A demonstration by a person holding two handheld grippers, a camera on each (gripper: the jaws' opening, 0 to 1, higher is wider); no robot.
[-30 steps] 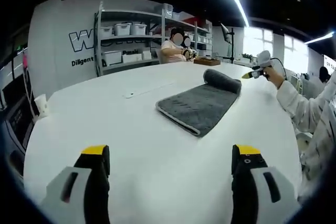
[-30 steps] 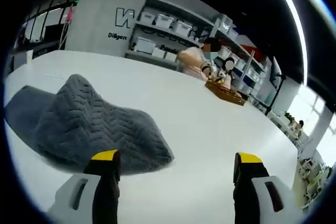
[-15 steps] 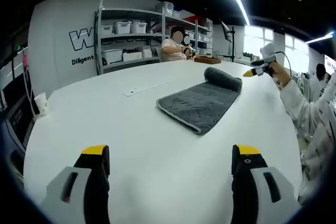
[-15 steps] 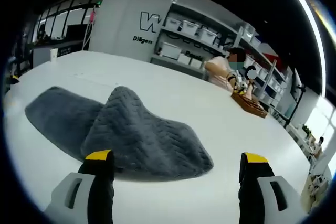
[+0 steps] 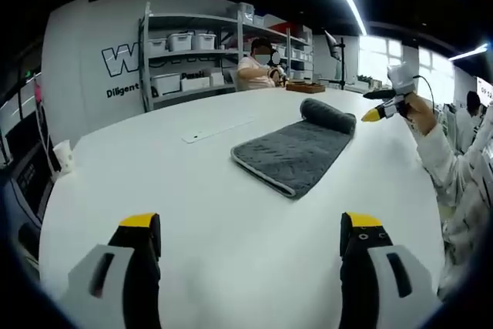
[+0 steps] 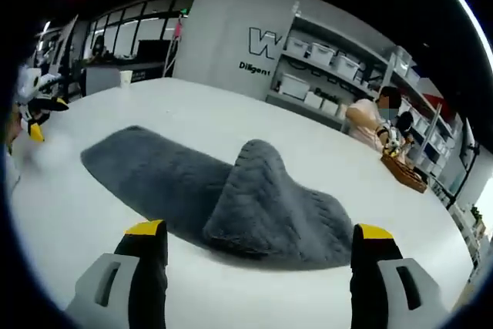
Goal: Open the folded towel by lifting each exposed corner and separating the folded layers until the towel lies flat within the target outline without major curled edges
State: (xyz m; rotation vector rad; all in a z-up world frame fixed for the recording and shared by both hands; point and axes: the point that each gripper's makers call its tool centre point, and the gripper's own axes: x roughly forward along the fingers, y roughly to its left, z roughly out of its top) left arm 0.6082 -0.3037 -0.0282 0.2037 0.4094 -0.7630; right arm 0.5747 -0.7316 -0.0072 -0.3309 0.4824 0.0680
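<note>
Left gripper view: a white table (image 5: 231, 236) is seen, with the grey towel (image 5: 296, 152) laid well out toward its middle, probably so that room is left for spreading. The left gripper (image 5: 246, 267) is held back with jaws parted and empty. The right gripper (image 6: 250, 271), likewise released and empty, is held just short of the towel's humped, folded-over end (image 6: 266, 190), judged to be the layer awaiting lifting.

Left gripper view: low over the table (image 5: 231, 213), facing the towel (image 5: 296, 152) well ahead between open jaws. Right gripper view: facing it from the opposite end, towel (image 6: 231, 198) just beyond jaw tips. Shared: towel, table, shelving (image 5: 192, 59).
</note>
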